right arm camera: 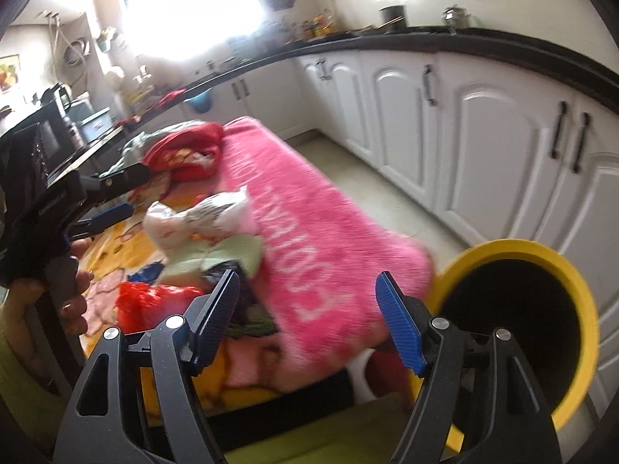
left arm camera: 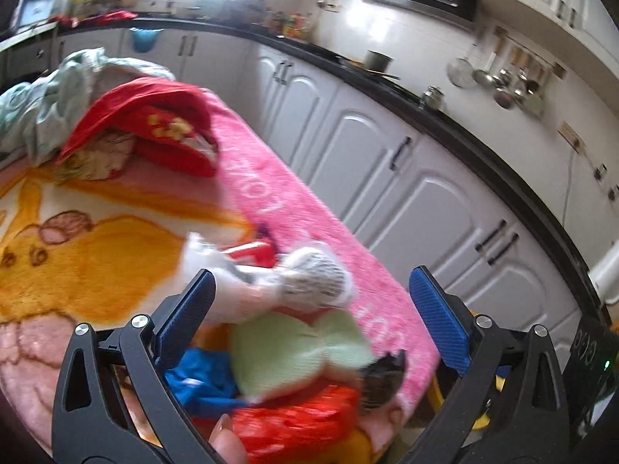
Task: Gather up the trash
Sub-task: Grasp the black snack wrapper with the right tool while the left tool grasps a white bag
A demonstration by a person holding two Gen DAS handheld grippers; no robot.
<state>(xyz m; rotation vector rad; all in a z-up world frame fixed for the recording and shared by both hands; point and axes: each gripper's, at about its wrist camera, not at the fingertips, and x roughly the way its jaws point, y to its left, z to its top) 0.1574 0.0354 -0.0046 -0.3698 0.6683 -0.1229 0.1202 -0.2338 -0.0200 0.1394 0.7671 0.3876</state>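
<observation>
Several pieces of trash lie on a pink and orange blanket (left arm camera: 294, 201): a crumpled white wrapper (left arm camera: 309, 282) (right arm camera: 201, 216), a pale green piece (left arm camera: 298, 352) (right arm camera: 236, 255), a red crinkled bag (left arm camera: 301, 421) (right arm camera: 147, 297), a blue piece (left arm camera: 201, 382) and a dark wrapper (left arm camera: 383, 379). My left gripper (left arm camera: 311, 301) is open just above the white wrapper and green piece, holding nothing; it also shows in the right wrist view (right arm camera: 127, 193). My right gripper (right arm camera: 307, 303) is open and empty over the blanket's near edge. A yellow bin (right arm camera: 514, 332) with a black inside stands at the right.
A red cloth (left arm camera: 154, 123) (right arm camera: 185, 150) and pale green clothes (left arm camera: 58, 96) lie at the blanket's far end. White cabinets (left arm camera: 387, 178) (right arm camera: 483, 154) under a black counter run along the right. Tiled floor (right arm camera: 387, 193) lies between them and the blanket.
</observation>
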